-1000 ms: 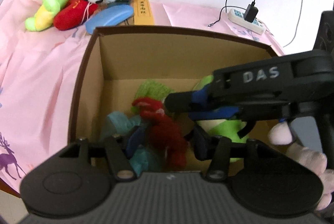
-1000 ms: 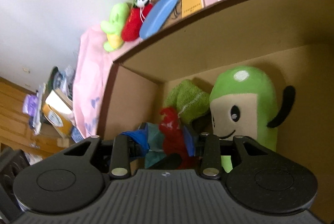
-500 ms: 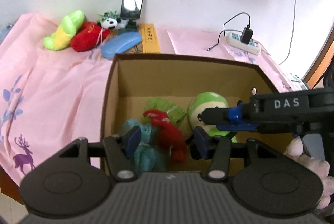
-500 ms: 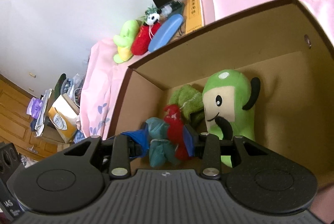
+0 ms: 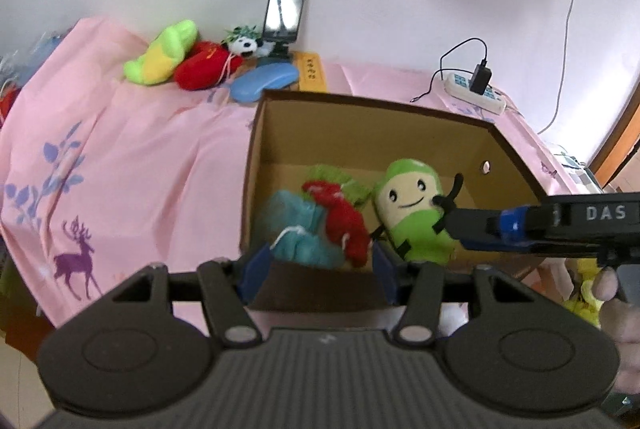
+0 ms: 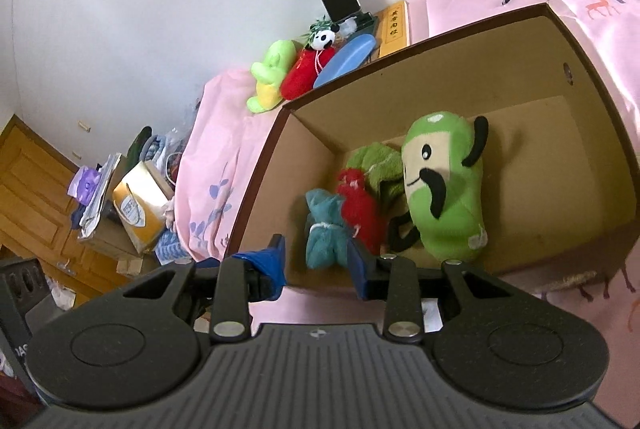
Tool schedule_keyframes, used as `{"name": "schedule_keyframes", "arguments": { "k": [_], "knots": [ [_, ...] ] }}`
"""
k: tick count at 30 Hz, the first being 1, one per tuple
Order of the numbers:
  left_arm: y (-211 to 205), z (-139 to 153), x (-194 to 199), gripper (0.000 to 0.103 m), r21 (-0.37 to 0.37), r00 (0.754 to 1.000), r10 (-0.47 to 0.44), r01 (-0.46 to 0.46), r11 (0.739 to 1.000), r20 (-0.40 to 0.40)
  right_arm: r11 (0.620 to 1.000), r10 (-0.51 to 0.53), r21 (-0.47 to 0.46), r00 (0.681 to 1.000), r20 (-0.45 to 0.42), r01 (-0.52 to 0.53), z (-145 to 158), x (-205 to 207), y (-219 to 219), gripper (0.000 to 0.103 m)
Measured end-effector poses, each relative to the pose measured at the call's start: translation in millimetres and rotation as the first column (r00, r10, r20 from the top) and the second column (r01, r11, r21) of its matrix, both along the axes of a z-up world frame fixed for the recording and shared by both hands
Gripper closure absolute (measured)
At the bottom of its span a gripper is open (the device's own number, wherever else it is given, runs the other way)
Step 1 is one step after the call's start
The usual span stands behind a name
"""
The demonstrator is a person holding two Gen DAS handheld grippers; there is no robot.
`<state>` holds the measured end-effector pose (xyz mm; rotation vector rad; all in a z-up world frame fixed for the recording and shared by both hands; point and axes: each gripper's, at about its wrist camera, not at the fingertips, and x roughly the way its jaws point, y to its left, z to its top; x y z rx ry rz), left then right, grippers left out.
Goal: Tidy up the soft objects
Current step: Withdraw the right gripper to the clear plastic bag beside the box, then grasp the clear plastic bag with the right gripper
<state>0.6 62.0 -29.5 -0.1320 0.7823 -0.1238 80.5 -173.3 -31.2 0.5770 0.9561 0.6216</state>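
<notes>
A brown cardboard box point(image 5: 360, 113) point(image 6: 452, 29) stands on the pink cloth. Inside lie a green smiling plush point(image 5: 416, 205) point(image 6: 444, 185), a red bundle point(image 5: 344, 217) point(image 6: 360, 209), a teal bundle point(image 5: 296, 225) point(image 6: 324, 229) and a green cloth point(image 5: 336, 175) point(image 6: 376, 161). My left gripper point(image 5: 316, 269) is open and empty above the box's near wall. My right gripper point(image 6: 318, 265) is open and empty at the box's near edge; it shows from the side in the left wrist view point(image 5: 472, 227), over the box's right part.
At the back by the wall lie a green-yellow plush point(image 5: 160, 55) point(image 6: 268, 77), a red plush point(image 5: 204, 69) point(image 6: 306, 73), a small panda point(image 5: 244, 43), a blue case point(image 5: 264, 87), a phone on a stand point(image 5: 286, 7) and a power strip point(image 5: 476, 93). Clutter and a tissue box point(image 6: 138, 201) sit beyond the bed's left side.
Both grippers have pulled up and back out of the box, empty. The green plush now lies free inside, next to the bundles.
</notes>
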Motion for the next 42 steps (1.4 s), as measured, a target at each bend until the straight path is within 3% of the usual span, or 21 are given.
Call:
{"name": "schedule_keyframes", "arguments": {
  "k": [9, 17, 24, 31, 42],
  "knots": [
    [0, -25, -30, 0.042, -0.053, 0.996, -0.067, 0.065, 0.997, -0.053, 0.994, 0.086, -0.067, 0.996, 0.037, -0.084, -4, -29, 3, 0.086],
    [0, -52, -48, 0.038, -0.183, 0.983, -0.142, 0.119, 0.976, -0.12, 0.985, 0.122, -0.122, 0.992, -0.032, -0.125, -24, -44, 1, 0.086],
    [-6, -79, -49, 0.038, -0.235, 0.965, -0.191, 0.146, 0.961, -0.181, 0.977, 0.11, -0.177, 0.993, -0.048, -0.117, -32, -54, -1, 0.086],
    [-11, -100, -48, 0.036, -0.276, 0.949, -0.228, 0.164, 0.947, -0.217, 0.979, 0.098, -0.172, 0.992, -0.077, -0.11, -40, -56, -6, 0.086],
    [-5, -106, -48, 0.033, -0.316, 0.947, -0.248, 0.176, 0.932, -0.203, 0.977, 0.15, -0.142, 0.987, -0.061, -0.157, -37, -56, 4, 0.083]
  ]
}}
